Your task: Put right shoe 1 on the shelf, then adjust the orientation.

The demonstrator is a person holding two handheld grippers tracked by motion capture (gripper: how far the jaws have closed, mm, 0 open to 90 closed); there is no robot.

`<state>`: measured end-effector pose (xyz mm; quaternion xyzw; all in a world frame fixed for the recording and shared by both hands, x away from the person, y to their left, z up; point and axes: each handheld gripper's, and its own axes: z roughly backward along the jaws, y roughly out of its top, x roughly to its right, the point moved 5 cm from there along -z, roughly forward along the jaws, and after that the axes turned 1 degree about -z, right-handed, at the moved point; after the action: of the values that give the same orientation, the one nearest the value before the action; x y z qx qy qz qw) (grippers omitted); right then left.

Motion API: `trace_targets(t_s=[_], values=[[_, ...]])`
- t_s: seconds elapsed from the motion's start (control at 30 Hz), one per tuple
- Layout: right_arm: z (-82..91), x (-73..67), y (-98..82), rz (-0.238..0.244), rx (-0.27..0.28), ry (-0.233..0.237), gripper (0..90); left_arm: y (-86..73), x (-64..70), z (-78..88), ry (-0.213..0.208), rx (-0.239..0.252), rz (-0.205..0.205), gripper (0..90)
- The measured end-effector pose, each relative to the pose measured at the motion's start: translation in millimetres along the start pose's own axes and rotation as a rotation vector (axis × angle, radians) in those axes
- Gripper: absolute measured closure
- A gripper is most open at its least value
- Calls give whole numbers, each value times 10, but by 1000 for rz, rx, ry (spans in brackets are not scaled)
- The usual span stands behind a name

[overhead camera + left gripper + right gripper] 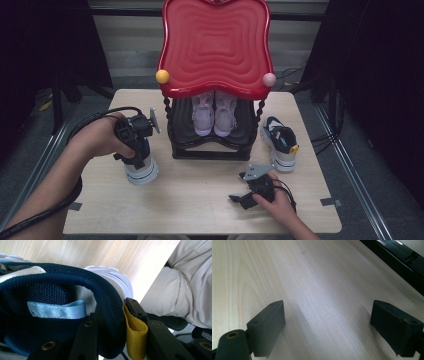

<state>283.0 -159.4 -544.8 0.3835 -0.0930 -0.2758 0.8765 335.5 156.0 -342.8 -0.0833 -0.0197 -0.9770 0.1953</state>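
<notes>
Count: 4 shoes — 2 pale pink sneakers [214, 116] on the rack's lower shelf, 2 navy-and-white sneakers [280, 142]. 1 red-topped rack [215, 45]. 1 wooden table [200, 200]. 2 grippers [250, 192].

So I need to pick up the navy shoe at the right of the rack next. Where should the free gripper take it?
Grip the padded heel collar by the yellow pull tab, coming from above. The shoe stands upright on its sole with the heel towards the person, so the collar's rim is open to the right gripper, whose jaws stand wide.
</notes>
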Motion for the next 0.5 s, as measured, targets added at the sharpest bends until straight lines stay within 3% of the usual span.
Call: trace_targets(t_s=[0.5], values=[[1,-3,-1,-3,-2,1,117,80,91,337,23,8,-24,726]])
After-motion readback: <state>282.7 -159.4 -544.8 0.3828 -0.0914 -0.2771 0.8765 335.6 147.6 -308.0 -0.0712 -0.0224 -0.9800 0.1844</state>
